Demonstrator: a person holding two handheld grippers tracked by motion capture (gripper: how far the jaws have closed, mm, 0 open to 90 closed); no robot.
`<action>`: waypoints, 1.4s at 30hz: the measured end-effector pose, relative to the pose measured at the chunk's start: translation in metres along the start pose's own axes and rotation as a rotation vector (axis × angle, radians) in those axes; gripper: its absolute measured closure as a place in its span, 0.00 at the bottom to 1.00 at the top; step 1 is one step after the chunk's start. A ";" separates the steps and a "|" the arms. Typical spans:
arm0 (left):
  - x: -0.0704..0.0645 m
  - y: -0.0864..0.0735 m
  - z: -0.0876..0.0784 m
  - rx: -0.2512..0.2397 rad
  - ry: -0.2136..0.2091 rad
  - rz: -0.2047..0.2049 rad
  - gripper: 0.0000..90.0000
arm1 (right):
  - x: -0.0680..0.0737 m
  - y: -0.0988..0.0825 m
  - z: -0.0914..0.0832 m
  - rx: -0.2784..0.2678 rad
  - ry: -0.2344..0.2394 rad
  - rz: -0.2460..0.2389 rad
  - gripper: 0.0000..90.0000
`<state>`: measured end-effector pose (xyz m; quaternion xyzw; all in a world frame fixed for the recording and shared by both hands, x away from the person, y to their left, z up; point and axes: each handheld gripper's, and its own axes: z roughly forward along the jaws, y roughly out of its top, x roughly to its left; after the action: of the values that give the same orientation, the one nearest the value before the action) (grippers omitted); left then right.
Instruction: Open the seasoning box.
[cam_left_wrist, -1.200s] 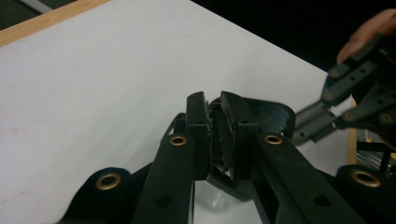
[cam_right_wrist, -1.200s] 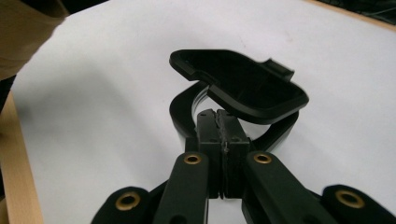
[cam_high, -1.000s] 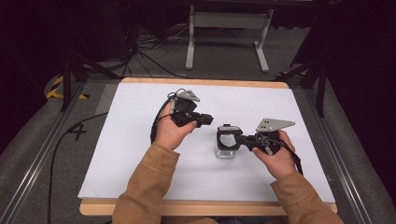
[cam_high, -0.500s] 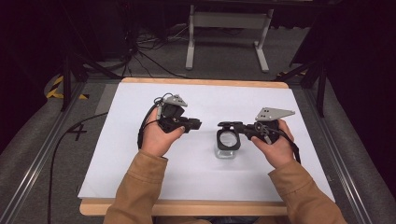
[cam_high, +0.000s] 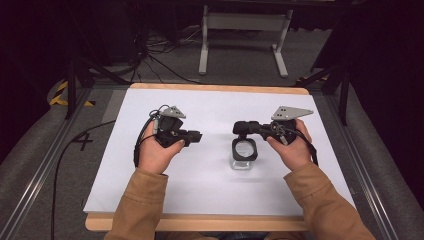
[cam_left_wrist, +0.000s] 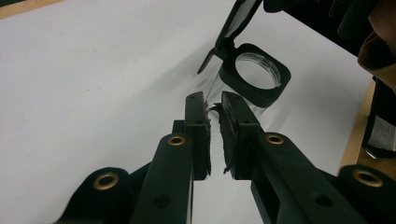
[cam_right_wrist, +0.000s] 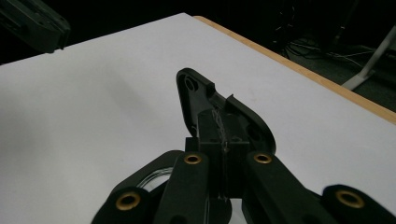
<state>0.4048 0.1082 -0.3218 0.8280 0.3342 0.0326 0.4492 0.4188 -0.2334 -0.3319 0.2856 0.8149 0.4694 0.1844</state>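
A small clear jar with a black square collar (cam_high: 244, 150) stands on the white table top (cam_high: 210, 185), right of the middle. Its black hinged lid (cam_high: 242, 128) stands swung up, and my right gripper (cam_high: 238, 128) is shut on it from the right. The right gripper view has that lid (cam_right_wrist: 191, 93) clamped edge-on between my jaws (cam_right_wrist: 222, 119). My left gripper (cam_high: 198, 136) hovers to the jar's left, apart from it, pointing at it. The left gripper view has its jaws (cam_left_wrist: 212, 100) a narrow gap apart with nothing between them, and the collar (cam_left_wrist: 275, 91) just beyond.
The white sheet ends at a wooden table edge (cam_high: 200, 222) near me and at another wooden edge (cam_high: 220, 88) at the far side. Metal rails run along both sides. A grey stand (cam_high: 240, 30) and cables lie on the floor behind. Each gripper trails a black cable.
My left hand has drawn away to the left, off the jar. My right hand has shifted right and slightly up, still holding the lid. The jar has stayed in place.
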 end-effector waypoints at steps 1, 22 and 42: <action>0.001 0.000 0.000 0.002 0.004 0.000 0.91 | -0.001 0.000 0.001 0.003 -0.007 -0.005 1.00; -0.001 0.005 0.019 0.050 -0.027 0.024 0.90 | -0.006 -0.004 0.015 0.034 -0.048 -0.005 1.00; 0.012 -0.007 -0.010 0.031 -0.017 -0.003 0.80 | -0.012 -0.001 -0.044 -0.006 -0.042 0.017 0.92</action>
<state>0.4072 0.1254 -0.3243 0.8346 0.3321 0.0198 0.4391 0.4026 -0.2701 -0.3114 0.3019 0.8069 0.4675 0.1982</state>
